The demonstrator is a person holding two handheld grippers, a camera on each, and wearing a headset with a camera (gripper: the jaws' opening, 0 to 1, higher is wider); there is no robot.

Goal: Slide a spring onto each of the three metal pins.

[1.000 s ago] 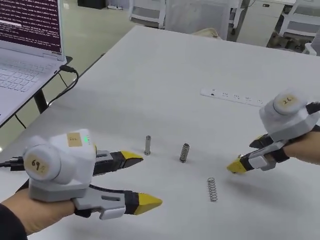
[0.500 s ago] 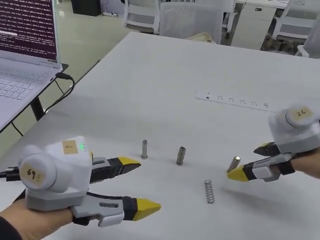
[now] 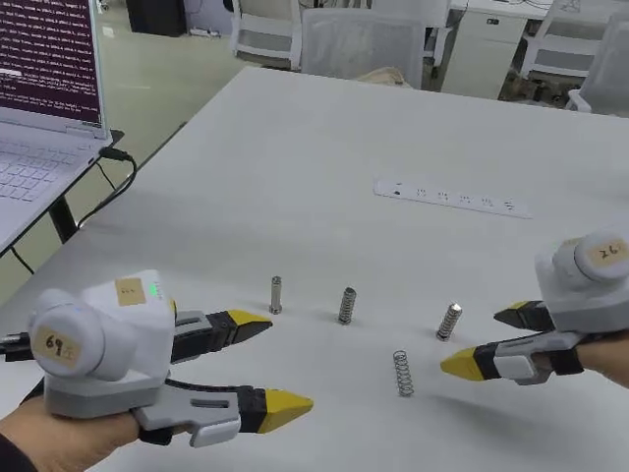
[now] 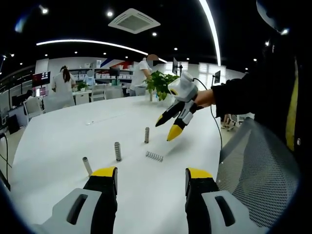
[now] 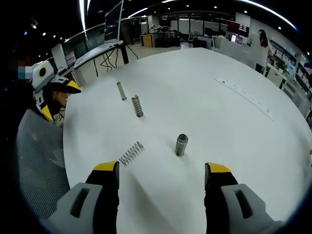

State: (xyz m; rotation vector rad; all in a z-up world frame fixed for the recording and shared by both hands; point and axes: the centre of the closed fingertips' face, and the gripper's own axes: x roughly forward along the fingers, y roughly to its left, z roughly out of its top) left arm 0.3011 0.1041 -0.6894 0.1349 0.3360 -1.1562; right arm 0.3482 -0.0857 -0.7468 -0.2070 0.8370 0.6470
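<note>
Sprung pins: we see the middle pin (image 3: 347, 305) and the right pin (image 3: 449, 321) upright on the white table (image 3: 295, 177), each sleeved in a grey coil.
Bare pin: the bare pin (image 3: 276, 294) stands at the left of the row, smooth, uncovered.
Loose spring: the loose spring (image 3: 402, 374) lies flat, nearer us than the row, between the two sprung pins.
Right gripper: the right gripper (image 3: 470, 340) has its jaws spread and empty, just beside the right pin, apart from it.
Left gripper: the left gripper (image 3: 285, 362) is spread, empty, near the bare pin.
Change: a second ago the right gripper covered the right pin; now it has drawn back and that pin stands free.
Beyond: a power strip (image 3: 454, 199); a laptop (image 3: 39, 118).
</note>
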